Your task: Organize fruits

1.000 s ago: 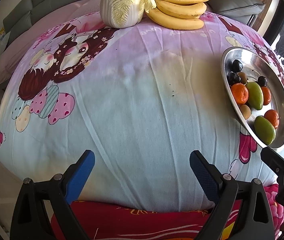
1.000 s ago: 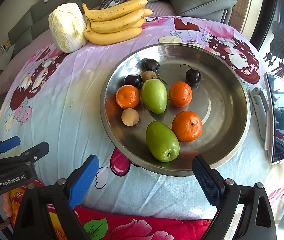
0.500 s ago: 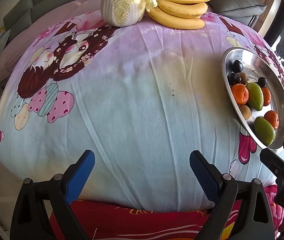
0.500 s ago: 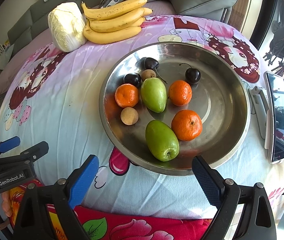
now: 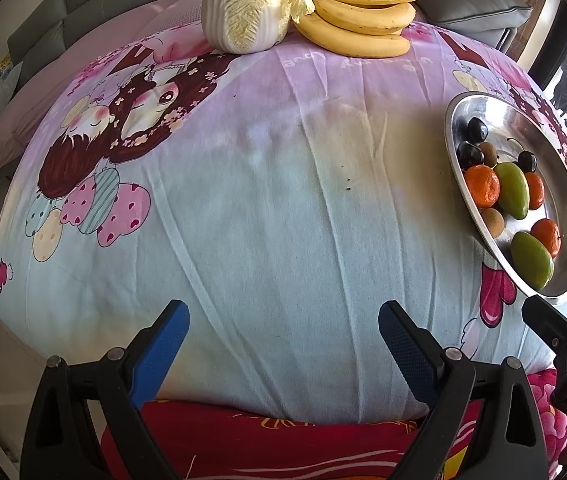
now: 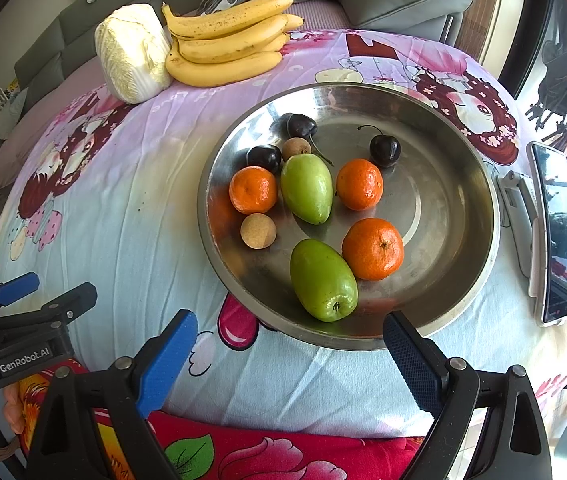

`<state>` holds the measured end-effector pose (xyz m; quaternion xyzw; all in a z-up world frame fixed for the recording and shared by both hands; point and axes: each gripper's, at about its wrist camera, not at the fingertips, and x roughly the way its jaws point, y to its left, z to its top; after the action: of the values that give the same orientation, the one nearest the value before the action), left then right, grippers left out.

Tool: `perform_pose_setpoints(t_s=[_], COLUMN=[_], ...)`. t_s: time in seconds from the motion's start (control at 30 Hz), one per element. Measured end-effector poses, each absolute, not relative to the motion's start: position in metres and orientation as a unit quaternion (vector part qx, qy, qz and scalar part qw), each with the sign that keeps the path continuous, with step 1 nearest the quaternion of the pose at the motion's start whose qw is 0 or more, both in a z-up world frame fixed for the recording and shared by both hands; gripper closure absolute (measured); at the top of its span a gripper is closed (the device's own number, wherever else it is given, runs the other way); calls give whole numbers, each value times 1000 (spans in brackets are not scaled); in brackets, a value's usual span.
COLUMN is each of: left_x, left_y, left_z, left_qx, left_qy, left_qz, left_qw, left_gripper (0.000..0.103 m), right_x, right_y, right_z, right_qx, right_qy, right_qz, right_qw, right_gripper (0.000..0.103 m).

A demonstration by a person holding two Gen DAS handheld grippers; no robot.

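A steel dish (image 6: 459, 184) (image 5: 459, 120) on the cartoon-print cloth holds mixed fruit: three oranges (image 6: 372, 249), two green fruits (image 6: 323, 280), three dark cherries (image 6: 384, 151) and two small brown fruits (image 6: 258, 231). My right gripper (image 6: 289, 338) is open and empty at the dish's near rim. My left gripper (image 5: 283, 328) is open and empty over bare cloth, left of the dish. The left gripper also shows at the left edge of the right wrist view (image 6: 31, 300).
Bananas (image 6: 227, 44) (image 5: 359, 12) and a napa cabbage (image 6: 131, 52) (image 5: 247, 4) lie at the table's far side. A phone on a stand (image 6: 555, 236) sits right of the dish. Grey sofa cushions are behind the table.
Both views have shifted slightly, as the grippers eased a little toward the table. Both stay open and nothing on the table moved.
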<state>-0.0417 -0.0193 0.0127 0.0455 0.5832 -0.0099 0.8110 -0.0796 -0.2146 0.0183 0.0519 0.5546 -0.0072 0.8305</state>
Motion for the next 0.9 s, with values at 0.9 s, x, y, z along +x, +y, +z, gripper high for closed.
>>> perform_pose_setpoints(t_s=[0.9], left_x=[-44], left_y=[-22], left_z=[14], left_qx=[78], left_qy=[579], left_qz=[2], left_qw=[812], left_gripper=[7], right_x=[-81], right_y=[-215], right_z=[15], right_qx=[53], right_qy=[559], right_qz=[-7], right_qw=[828], right_gripper=[7])
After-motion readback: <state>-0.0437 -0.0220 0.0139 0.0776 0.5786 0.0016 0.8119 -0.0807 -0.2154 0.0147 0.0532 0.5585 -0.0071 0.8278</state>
